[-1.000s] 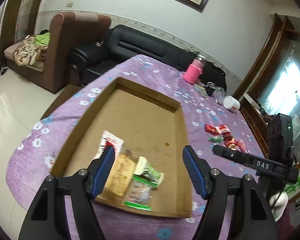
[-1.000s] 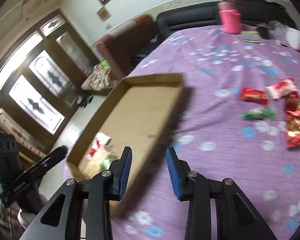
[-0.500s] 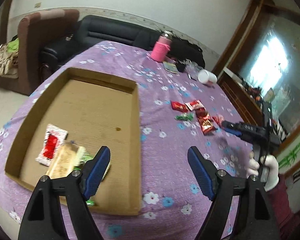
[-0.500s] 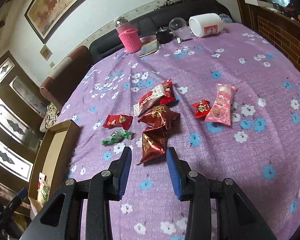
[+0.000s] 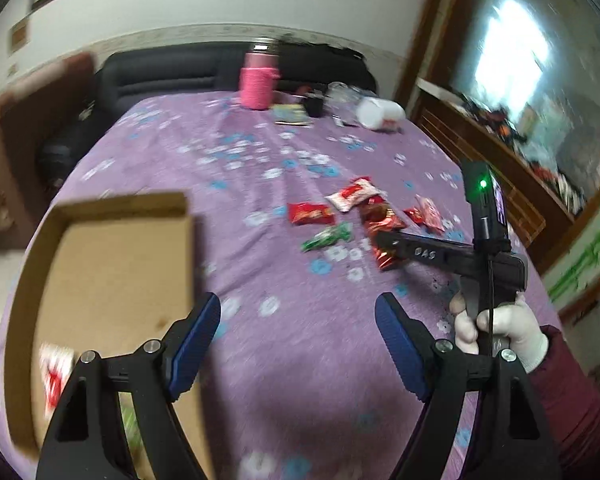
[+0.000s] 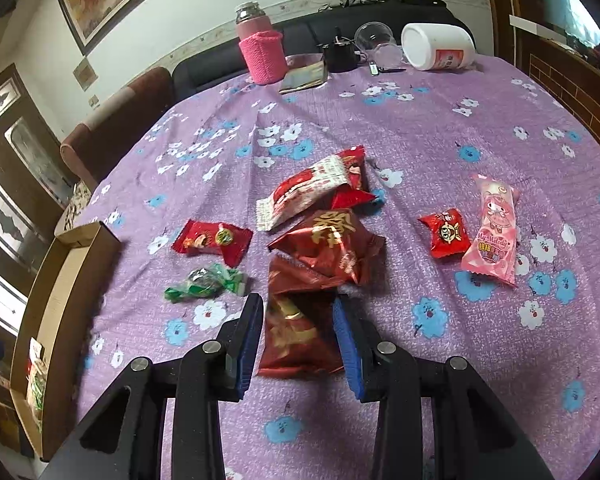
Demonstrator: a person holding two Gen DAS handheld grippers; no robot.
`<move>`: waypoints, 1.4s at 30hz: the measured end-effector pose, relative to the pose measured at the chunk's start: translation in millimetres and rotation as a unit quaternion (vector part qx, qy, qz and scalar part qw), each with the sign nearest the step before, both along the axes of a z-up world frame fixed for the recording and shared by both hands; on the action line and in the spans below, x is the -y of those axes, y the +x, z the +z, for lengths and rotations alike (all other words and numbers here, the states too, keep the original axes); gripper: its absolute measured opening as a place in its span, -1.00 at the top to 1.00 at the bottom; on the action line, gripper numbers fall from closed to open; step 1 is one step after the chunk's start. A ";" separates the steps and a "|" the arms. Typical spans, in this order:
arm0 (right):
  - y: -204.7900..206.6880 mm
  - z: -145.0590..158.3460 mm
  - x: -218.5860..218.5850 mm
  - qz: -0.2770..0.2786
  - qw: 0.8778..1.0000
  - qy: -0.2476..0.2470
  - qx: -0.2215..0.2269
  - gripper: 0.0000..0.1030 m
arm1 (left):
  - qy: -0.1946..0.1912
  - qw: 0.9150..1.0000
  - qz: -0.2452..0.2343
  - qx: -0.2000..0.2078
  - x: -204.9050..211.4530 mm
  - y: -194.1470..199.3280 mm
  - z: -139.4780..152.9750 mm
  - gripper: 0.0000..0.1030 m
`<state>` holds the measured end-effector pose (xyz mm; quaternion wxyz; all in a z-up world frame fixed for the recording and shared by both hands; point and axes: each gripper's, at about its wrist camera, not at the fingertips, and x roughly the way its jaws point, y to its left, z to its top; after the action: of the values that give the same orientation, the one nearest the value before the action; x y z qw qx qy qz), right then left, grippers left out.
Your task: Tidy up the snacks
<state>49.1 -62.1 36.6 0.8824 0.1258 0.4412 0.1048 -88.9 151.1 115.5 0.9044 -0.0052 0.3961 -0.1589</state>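
Nearby, green candy [image 6: 206, 282] left of right tongs [image 6: 298, 334]; pink bottle [image 6: 262, 54] beyond

A purple flowered bench [image 6: 440, 128] carries a cardboard tray [image 6: 60, 280] at nine o'clock, snack packets [image 6: 328, 240] centrally, and a pink-sleeved bottle [image 6: 262, 56] and white jar [image 6: 436, 46] at twelve.

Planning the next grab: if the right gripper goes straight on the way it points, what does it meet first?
Most likely the dark red snack packet, already lying between the open right gripper fingers; depth is hard to judge.
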 end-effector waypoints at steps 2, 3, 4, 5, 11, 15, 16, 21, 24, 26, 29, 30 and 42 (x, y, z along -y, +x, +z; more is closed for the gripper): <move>3.1 -4.5 3.0 0.003 1.000 0.011 -0.004 0.27 | 0.030 0.999 -0.019 0.000 23.3 19.3 -6.3 -0.53; 3.2 -5.0 5.1 0.003 1.000 0.019 0.000 0.29 | 0.037 0.999 -0.028 -0.001 30.9 25.7 -8.2 -0.53; 3.1 -4.9 6.8 0.006 1.000 0.022 0.001 0.33 | 0.045 0.998 -0.046 -0.004 43.3 38.2 -13.6 -0.53; 2.7 -4.1 7.5 0.008 1.000 0.024 0.001 0.36 | 0.051 0.997 -0.055 -0.008 50.3 46.1 -18.2 -0.53; -1.8 0.0 16.0 0.010 0.999 0.045 -0.001 0.56 | 0.116 0.989 -0.089 -0.019 81.7 90.3 -46.2 -0.53; -2.9 -0.8 16.7 0.015 0.998 0.056 -0.006 0.66 | 0.152 0.982 -0.110 -0.024 97.3 112.6 -63.7 -0.53; -3.0 -0.3 17.2 0.014 0.998 0.057 -0.005 0.68 | 0.163 0.980 -0.116 -0.024 101.8 116.1 -68.8 -0.52; -3.3 2.7 25.6 0.007 0.997 0.076 -0.002 0.81 | 0.169 0.974 -0.150 -0.032 116.5 120.1 -84.9 0.31; -1.5 1.8 29.0 0.006 0.996 0.090 -0.006 0.82 | 0.161 0.975 -0.144 -0.044 115.8 123.1 -83.2 0.65; -1.1 1.5 30.9 0.007 0.995 0.100 -0.008 0.84 | 0.154 0.977 -0.140 -0.043 114.4 122.1 -84.5 0.65; -1.5 1.6 36.1 0.009 0.991 0.130 -0.007 0.89 | 0.136 0.981 -0.129 -0.043 107.4 116.2 -80.6 0.65; -1.7 2.1 38.0 0.009 0.990 0.138 -0.006 0.90 | 0.125 0.983 -0.125 -0.043 102.7 112.4 -76.2 0.65; 0.8 -0.4 43.5 -0.005 0.988 0.154 -0.005 0.87 | 0.036 0.995 -0.087 -0.029 49.9 69.5 -35.6 0.64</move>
<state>49.9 -105.6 36.2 0.8507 0.2628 0.4236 0.1666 -19.4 101.2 79.9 0.8748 0.0572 0.4264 -0.2227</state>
